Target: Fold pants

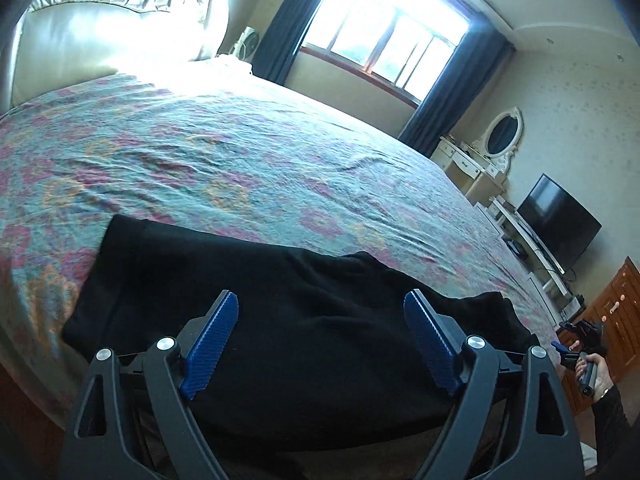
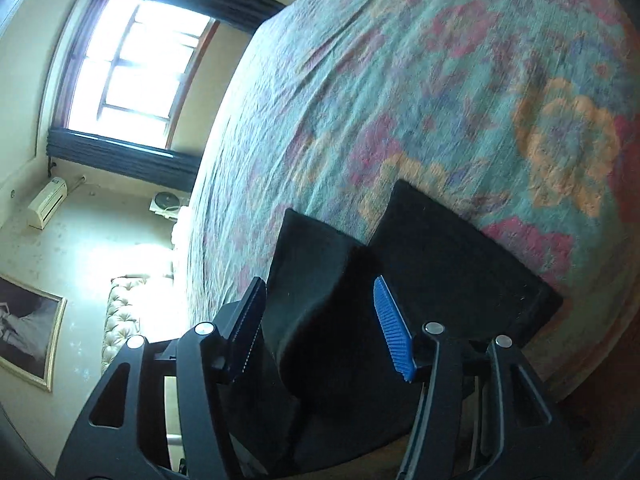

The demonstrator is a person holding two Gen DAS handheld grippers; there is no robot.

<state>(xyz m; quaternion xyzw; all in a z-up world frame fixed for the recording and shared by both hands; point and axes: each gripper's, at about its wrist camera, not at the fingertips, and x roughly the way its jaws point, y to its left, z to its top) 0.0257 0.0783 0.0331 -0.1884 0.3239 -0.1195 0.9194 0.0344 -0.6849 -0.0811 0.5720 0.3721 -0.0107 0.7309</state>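
Observation:
Black pants (image 1: 256,312) lie along the near edge of a bed with a floral cover (image 1: 224,160). My left gripper (image 1: 320,304) is open above the pants, its blue pads wide apart, holding nothing. In the right wrist view the two pant leg ends (image 2: 440,256) lie on the cover (image 2: 440,80), and part of the cloth hangs over the bed edge. My right gripper (image 2: 320,296) is open over the leg ends, empty. The right gripper also shows in the left wrist view (image 1: 576,344), held in a hand off the bed's right edge.
A padded headboard (image 1: 100,24) stands at the far left. A window with dark curtains (image 1: 392,28) is behind the bed. A dressing table with oval mirror (image 1: 496,144), a TV (image 1: 560,224) and a wooden cabinet (image 1: 616,320) line the right wall.

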